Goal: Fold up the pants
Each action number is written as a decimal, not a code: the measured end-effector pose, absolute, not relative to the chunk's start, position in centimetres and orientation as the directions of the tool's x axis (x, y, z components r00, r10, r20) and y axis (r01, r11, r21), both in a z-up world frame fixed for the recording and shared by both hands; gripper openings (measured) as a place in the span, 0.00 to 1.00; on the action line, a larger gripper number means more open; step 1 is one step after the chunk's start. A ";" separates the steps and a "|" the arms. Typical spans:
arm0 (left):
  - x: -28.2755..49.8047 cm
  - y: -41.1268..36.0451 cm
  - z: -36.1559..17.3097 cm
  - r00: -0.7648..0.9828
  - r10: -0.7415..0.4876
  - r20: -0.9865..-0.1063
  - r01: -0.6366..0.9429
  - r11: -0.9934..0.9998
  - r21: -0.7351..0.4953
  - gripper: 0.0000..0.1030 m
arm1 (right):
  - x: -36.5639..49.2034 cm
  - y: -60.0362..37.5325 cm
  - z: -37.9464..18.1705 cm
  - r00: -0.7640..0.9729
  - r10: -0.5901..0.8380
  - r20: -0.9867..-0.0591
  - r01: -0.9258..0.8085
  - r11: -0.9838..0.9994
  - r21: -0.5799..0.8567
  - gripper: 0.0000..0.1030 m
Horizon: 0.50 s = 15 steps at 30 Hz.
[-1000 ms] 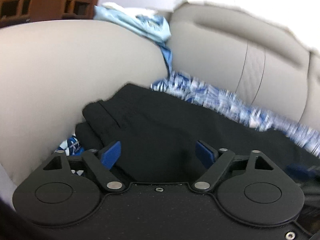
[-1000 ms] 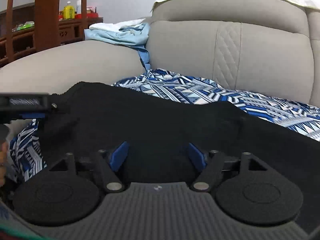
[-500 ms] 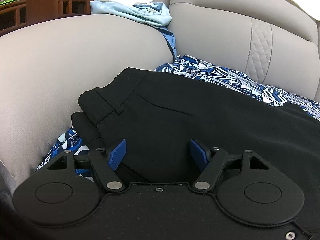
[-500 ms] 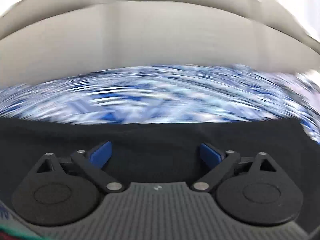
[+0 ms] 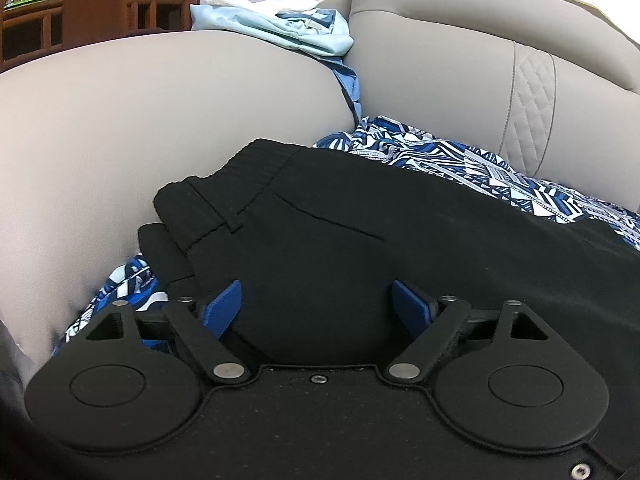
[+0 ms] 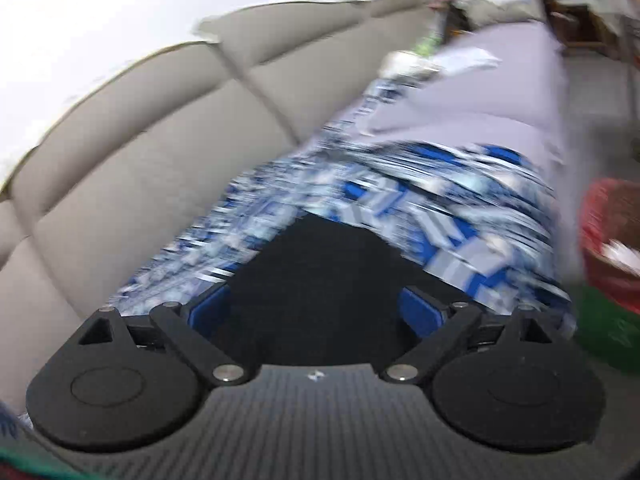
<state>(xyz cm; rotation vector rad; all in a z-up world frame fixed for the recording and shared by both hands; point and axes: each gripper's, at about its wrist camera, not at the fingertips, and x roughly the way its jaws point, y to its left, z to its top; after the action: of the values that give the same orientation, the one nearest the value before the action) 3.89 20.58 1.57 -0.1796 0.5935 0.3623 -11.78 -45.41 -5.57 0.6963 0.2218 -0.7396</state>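
Black pants (image 5: 360, 240) lie across a sofa seat, the elastic waistband (image 5: 224, 196) at the left by the armrest. My left gripper (image 5: 316, 304) hovers low over the waist end. Its jaws are opening, and a bulge of black fabric sits between the blue pads (image 5: 222, 306) without being pinched. In the blurred, tilted right wrist view, the narrow far end of the pants (image 6: 320, 264) reaches between the pads of my right gripper (image 6: 316, 310). Those jaws stand wide and are closing slightly, and the pads do not press the cloth.
A blue-and-white patterned cloth (image 5: 460, 164) covers the seat under the pants. The beige armrest (image 5: 160, 120) rises at the left with light blue clothes (image 5: 288, 36) on it. A wooden shelf (image 5: 100, 8) stands behind. A red basket (image 6: 608, 240) sits at the right.
My right gripper swept along the pants from the waist area to the far leg end and rolled, tilting its view. The left gripper stayed put and its pads spread wider.
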 end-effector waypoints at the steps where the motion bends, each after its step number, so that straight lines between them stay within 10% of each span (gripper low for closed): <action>1: 4.0 20.6 1.6 0.769 0.281 -0.574 -0.383 0.922 -0.061 0.82 | -12.6 -45.3 -6.0 0.703 -0.567 -0.430 0.708 0.498 0.501 0.95; 10: 3.9 20.5 1.4 0.776 0.287 -0.562 -0.385 0.921 -0.060 0.82 | -13.3 -48.1 -9.9 0.713 -0.480 -0.510 0.689 0.348 0.636 0.94; 15: 3.8 20.4 1.3 0.779 0.289 -0.557 -0.383 0.922 -0.058 0.83 | -10.9 -43.6 -9.2 0.698 -0.544 -0.466 0.716 0.528 0.457 0.94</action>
<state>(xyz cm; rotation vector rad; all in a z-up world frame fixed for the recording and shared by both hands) 3.77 20.42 1.27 -0.1719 0.5724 0.3654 -10.89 -43.57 -9.22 0.6727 0.2810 -0.7650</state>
